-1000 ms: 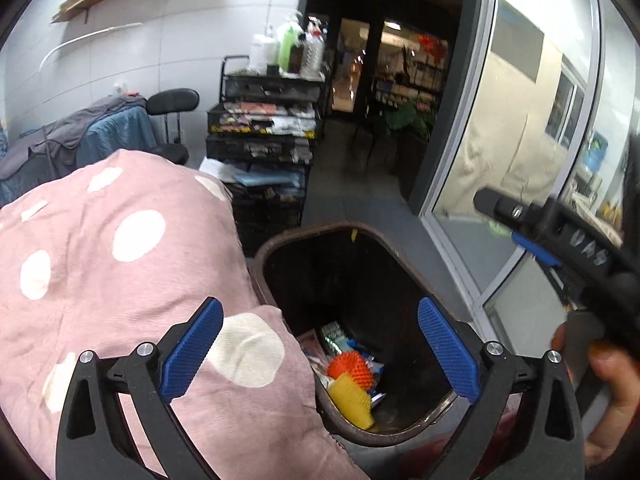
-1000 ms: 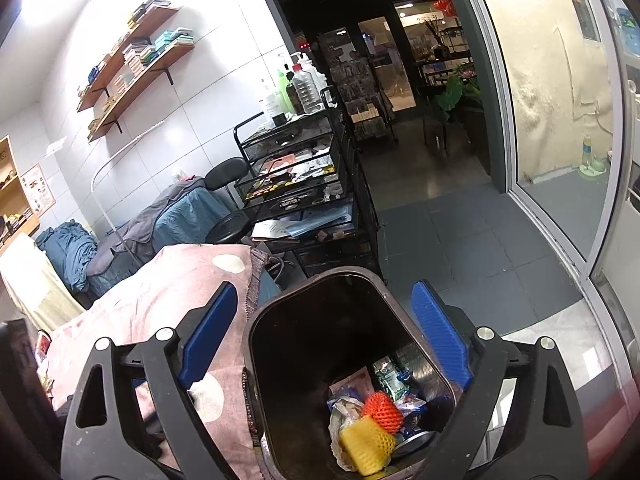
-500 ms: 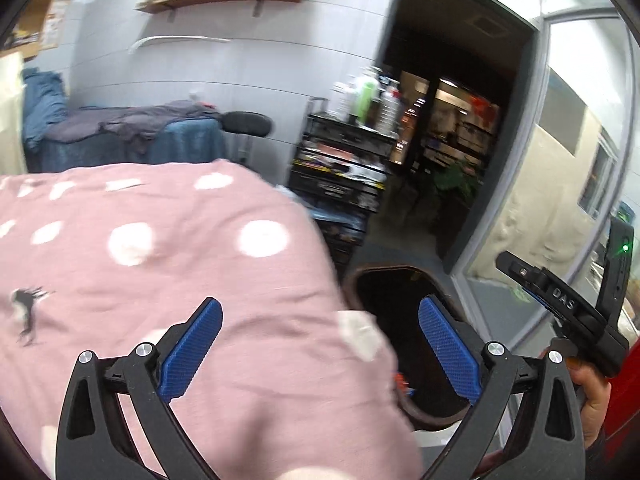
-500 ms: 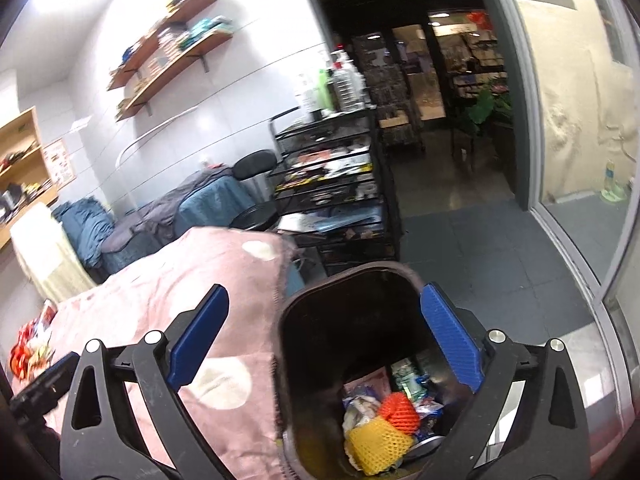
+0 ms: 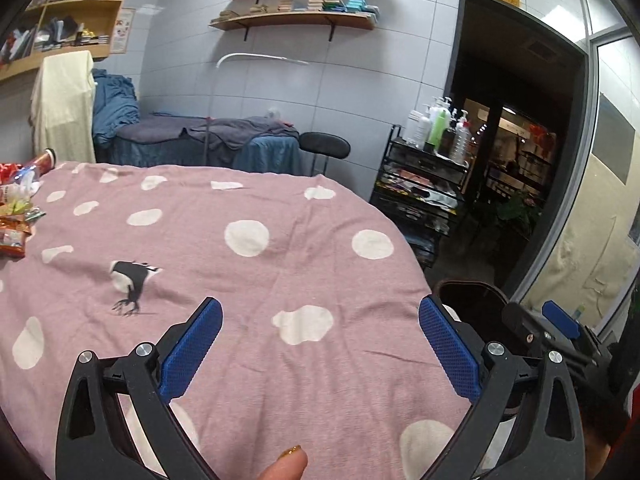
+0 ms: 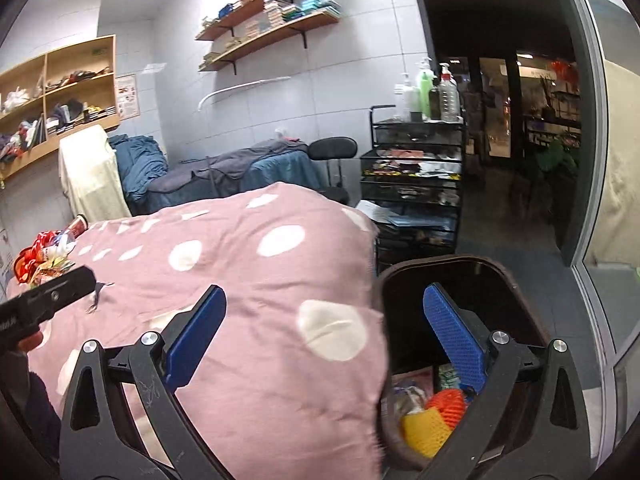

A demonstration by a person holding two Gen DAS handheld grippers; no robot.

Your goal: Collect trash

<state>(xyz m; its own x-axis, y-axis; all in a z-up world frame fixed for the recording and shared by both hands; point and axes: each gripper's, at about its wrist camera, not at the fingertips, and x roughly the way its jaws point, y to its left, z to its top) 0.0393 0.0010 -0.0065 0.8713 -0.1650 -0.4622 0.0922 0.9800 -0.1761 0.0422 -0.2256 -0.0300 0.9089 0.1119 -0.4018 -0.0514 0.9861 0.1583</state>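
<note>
A pile of red and yellow snack wrappers lies at the far left end of the pink polka-dot cloth. The right wrist view shows the same wrappers far off to the left. My left gripper hangs open over the cloth with nothing between its blue pads. A dark brown trash bin stands against the cloth's right end. It holds an orange foam net, a yellow foam net and wrappers. My right gripper is open and empty, straddling the bin's left rim and the cloth's corner.
A black wire cart with bottles on top stands behind the bin, beside a black stool. A blue-draped bed lies along the tiled back wall under wooden shelves. A glass partition and a dark doorway are on the right.
Both grippers have swung left, away from the bin mouth and over the pink cloth. The wrappers at the cloth's far end have come into view. Both stay open and empty.
</note>
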